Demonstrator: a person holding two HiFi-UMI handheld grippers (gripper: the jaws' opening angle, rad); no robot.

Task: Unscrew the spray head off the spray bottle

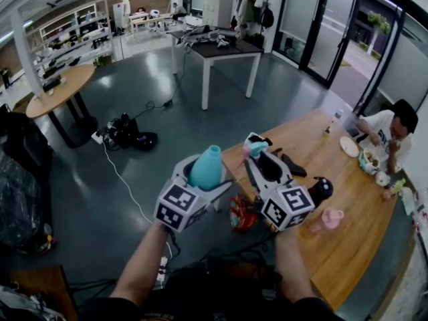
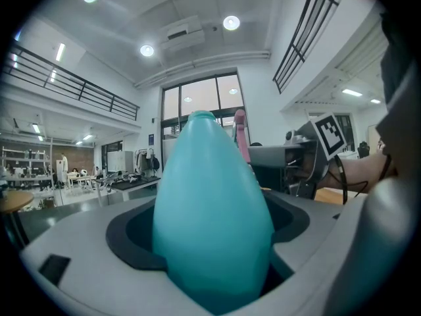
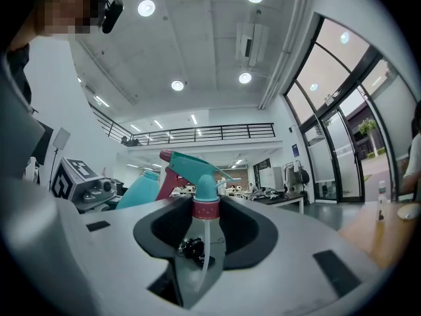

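Spray head (image 3: 200, 176) sits clamped in your right gripper (image 3: 205, 222), dip tube (image 3: 203, 249) hanging free (unscrewing looks done); spray bottle (image 2: 212, 209), at its 9 o'clock, is clenched in your left gripper (image 2: 214, 262). Next, set both down.

Left gripper view: spray bottle (image 2: 214, 209) fills the gap between the jaws, its lower end sunk between them and out of sight. Right gripper view: dip tube (image 3: 204, 255) under the spray head (image 3: 200, 176) drops into the slot between the jaws, tip hidden. Head view: small items (image 1: 371, 160) at the wooden table's (image 1: 348, 246) far right corner, possibly dishes, too small to tell.
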